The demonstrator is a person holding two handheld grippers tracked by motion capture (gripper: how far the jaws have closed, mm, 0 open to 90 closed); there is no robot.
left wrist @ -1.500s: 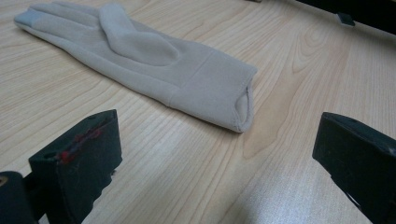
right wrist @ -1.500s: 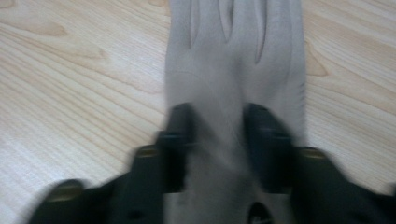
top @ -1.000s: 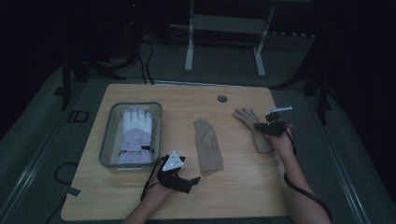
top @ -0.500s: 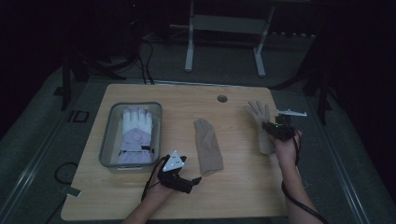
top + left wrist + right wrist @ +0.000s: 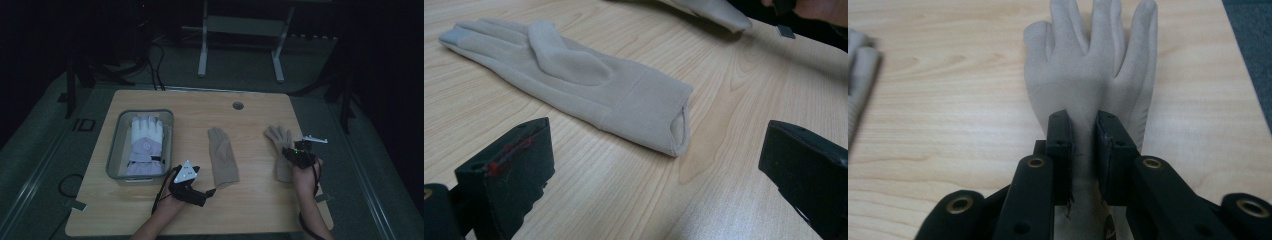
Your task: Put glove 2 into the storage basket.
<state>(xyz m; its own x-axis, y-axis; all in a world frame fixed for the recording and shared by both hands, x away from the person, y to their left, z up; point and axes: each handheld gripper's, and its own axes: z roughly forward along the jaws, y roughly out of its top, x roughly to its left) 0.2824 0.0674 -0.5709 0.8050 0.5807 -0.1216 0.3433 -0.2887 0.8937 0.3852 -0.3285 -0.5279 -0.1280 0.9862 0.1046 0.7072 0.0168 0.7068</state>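
Note:
A beige glove (image 5: pixel 222 157) lies flat mid-table, cuff toward me; in the left gripper view this glove (image 5: pixel 589 80) lies just ahead of the jaws. My left gripper (image 5: pixel 206 194) (image 5: pixel 659 142) stands open and still, just short of its cuff. A second beige glove (image 5: pixel 279 145) lies at the right, fingers pointing away. My right gripper (image 5: pixel 299 156) (image 5: pixel 1084 125) is shut on that second glove (image 5: pixel 1093 65), pinching the fabric near the wrist. The cuff is hidden under the jaws.
At the left a clear bin (image 5: pixel 116 150) holds a white and lilac padded glove (image 5: pixel 145 145). A round cable hole (image 5: pixel 238 105) sits near the table's far edge. The table's right edge (image 5: pixel 320 165) is close to the right hand.
My right gripper has dragged the second beige glove to the right and then nearer to the table's near edge. The left gripper and the middle glove have kept still.

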